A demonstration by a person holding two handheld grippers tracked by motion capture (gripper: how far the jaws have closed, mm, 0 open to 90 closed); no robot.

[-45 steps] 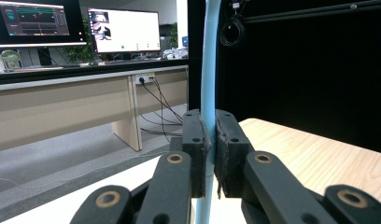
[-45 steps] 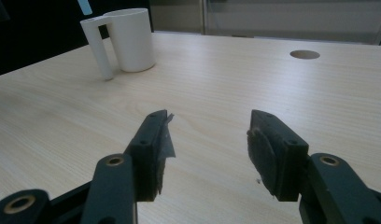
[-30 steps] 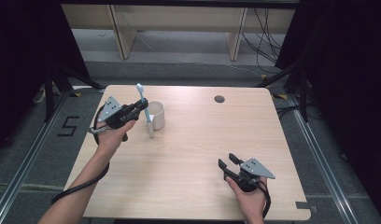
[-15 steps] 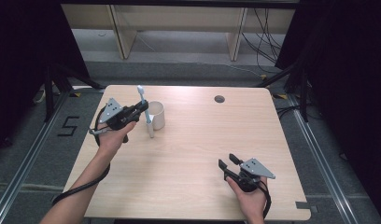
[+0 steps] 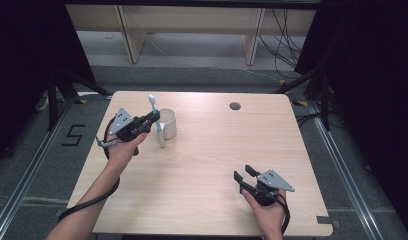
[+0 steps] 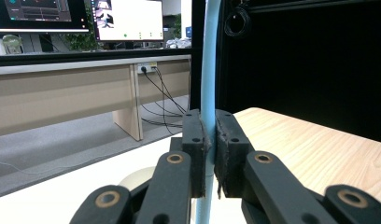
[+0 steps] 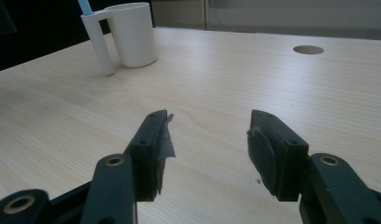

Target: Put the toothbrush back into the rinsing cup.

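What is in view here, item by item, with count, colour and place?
toothbrush: one, light blue and white, upright beside the cup, clamped in the left gripper.
cup: one, white, far left part of the table.
table: one, light wood, with a round hole near its far edge.
left gripper: one, black, fingers shut on the toothbrush.
right gripper: one, black, fingers open, near right of the table.

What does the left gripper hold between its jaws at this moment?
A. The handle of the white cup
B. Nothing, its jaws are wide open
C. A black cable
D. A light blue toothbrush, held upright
D: the left gripper is shut on the thin light blue toothbrush, which stands upright just beside the white cup, brush head on top.
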